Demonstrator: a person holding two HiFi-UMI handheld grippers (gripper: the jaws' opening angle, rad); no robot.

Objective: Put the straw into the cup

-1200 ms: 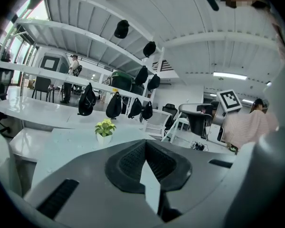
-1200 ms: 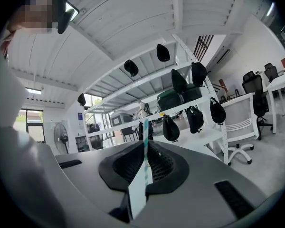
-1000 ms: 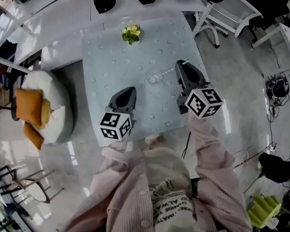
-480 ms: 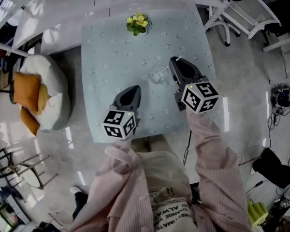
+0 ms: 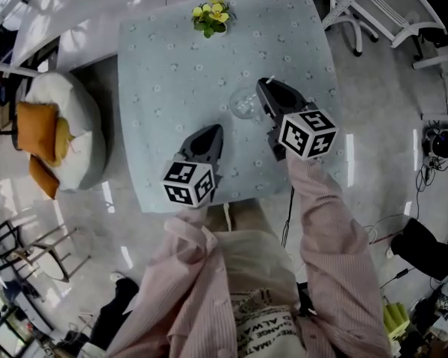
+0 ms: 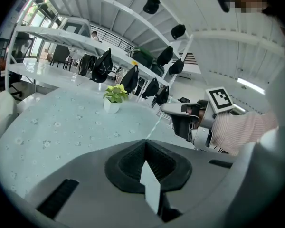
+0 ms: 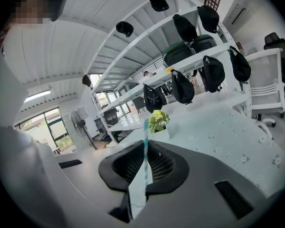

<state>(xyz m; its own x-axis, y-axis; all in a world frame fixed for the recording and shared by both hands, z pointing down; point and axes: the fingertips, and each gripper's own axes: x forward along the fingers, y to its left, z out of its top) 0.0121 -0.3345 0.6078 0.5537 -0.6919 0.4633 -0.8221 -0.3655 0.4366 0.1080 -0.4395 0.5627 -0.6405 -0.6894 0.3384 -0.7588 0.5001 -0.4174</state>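
My right hand-held gripper pinches the straw, left hand-held gripper pressed together empty; I'd centre its tip over the seemingly clear cup.

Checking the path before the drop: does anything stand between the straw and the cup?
Nothing visible does. The right claw holds the straw beside the clear cup; the flower pot sits well beyond it.

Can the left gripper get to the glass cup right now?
Probably yes. Only bare tablecloth lies between the left gripper and the cup; the right gripper, shut on the straw, is on its other side.
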